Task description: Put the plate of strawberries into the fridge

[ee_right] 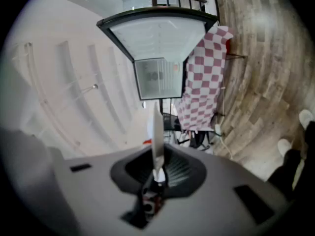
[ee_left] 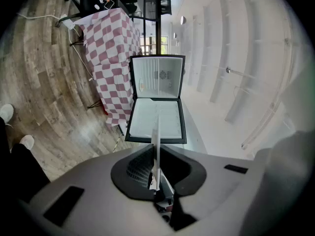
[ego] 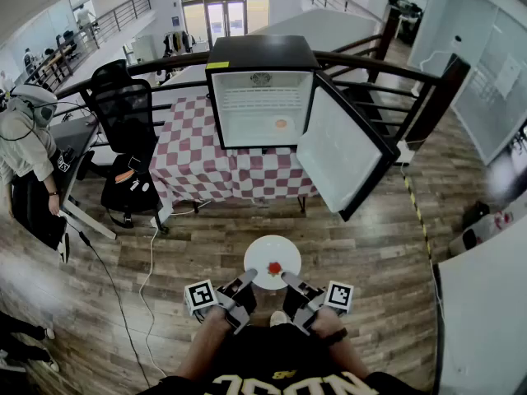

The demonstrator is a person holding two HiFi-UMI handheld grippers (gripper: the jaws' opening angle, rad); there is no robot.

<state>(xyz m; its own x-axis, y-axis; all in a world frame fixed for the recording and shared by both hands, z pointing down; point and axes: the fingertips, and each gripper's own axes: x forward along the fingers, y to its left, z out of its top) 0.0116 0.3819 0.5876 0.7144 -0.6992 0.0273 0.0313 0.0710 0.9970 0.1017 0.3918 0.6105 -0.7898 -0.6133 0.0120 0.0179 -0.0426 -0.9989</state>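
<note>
A white plate (ego: 268, 257) with one red strawberry (ego: 274, 267) is held level over the wood floor, in front of me. My left gripper (ego: 244, 285) is shut on its left rim and my right gripper (ego: 289, 281) on its right rim. In the left gripper view the plate (ee_left: 156, 136) shows edge-on between the shut jaws of the left gripper (ee_left: 155, 175). The right gripper view shows the same plate (ee_right: 157, 132) pinched in the right gripper (ee_right: 157, 170). Ahead, the small black fridge (ego: 262, 97) stands on a checked table, its door (ego: 342, 151) swung open to the right.
A small orange thing (ego: 281, 124) lies on the fridge's floor. The red-and-white checked tablecloth (ego: 198, 159) hangs down below it. A black office chair (ego: 123, 109) and a person (ego: 25, 138) are at the left. A cable (ego: 148, 278) runs over the floor, and a dark railing (ego: 387, 68) stands behind.
</note>
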